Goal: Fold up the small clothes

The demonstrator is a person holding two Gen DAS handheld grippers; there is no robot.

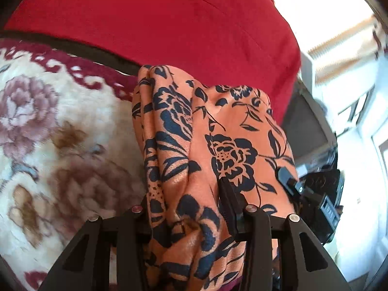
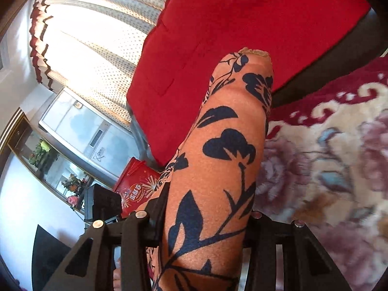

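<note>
Fabric is bunching between both tools: I am pinching the orange floral garment in the left gripper and right gripper, jaws part-closed on it. It is draping forward, soft, light; I am judging hems the best hold.

The only lettering is on a red box left of the right gripper's fingers: yellow Chinese characters, too blurred to read.
</note>
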